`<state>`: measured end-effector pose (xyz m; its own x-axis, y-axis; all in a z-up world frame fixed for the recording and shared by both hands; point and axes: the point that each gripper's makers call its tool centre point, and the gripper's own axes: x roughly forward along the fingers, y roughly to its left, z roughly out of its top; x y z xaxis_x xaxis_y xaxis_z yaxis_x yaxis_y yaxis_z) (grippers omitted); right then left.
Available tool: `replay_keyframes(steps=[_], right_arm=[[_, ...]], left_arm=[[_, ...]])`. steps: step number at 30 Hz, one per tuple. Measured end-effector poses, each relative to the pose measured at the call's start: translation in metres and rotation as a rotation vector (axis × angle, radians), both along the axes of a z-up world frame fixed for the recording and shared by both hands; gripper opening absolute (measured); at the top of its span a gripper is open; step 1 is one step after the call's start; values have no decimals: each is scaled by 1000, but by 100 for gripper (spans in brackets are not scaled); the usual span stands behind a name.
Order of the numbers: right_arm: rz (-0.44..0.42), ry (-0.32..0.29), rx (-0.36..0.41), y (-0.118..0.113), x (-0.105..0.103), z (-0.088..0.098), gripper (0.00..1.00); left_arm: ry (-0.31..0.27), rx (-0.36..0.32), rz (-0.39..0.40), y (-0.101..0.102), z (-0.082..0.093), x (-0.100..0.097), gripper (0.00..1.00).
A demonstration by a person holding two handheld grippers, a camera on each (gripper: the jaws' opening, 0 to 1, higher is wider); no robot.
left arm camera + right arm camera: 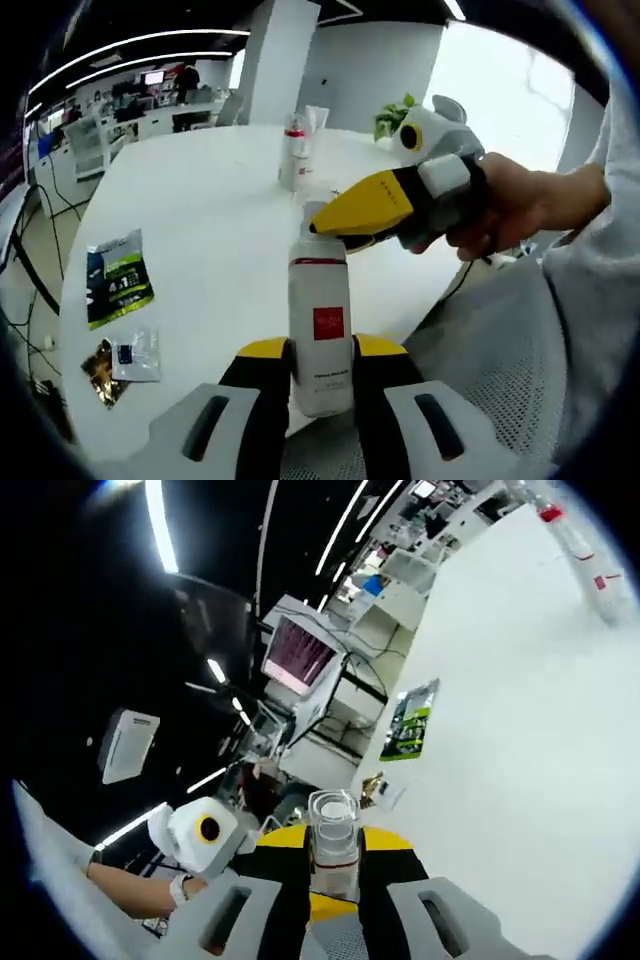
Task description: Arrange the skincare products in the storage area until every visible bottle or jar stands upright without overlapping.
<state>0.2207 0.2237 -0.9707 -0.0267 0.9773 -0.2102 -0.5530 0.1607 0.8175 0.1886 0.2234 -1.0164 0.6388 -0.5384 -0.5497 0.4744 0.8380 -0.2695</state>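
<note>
Both jaws gripped one white bottle (321, 330); left gripper (320, 362) its body, right gripper (345, 215) its clear cap (333, 832); behind it, more bottles (296, 152) already stood upright; this one still needed placing.

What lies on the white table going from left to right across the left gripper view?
Small snack packets → green sachet → white bottle with a red label held in the left claw → right claw at its cap, held in a hand.
</note>
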Motion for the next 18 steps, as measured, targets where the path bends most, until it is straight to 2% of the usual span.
replay_keyframes(steps=[1,4,6,7,12,14,16,18], right_arm=[[20,-17,10,-1,-1,3,8],[115,-128,43,-7,-6,11,8],[195,-205,68,-9,-14,16,8],[224,-223,77,-11,-17,17,8],[317,-222,173,-19,-28,29,8],[335,-182,204,-23,-29,33,8],[308,-162,233,-25,-25,38,8],[275,-127,246,-23,-21,39,8]], left_arm=[[-2,-21,-5,-3,3,-1,20],[-10,-69,-53,-12,9,-5,20],[17,-113,-83,-18,10,-10,20],[27,-136,-103,-22,11,-13,20],[51,-242,-173,-36,21,-22,20],[56,-291,-208,-41,28,-27,20],[37,-335,-185,-38,35,-23,19],[42,-362,-169,-35,39,-22,19]])
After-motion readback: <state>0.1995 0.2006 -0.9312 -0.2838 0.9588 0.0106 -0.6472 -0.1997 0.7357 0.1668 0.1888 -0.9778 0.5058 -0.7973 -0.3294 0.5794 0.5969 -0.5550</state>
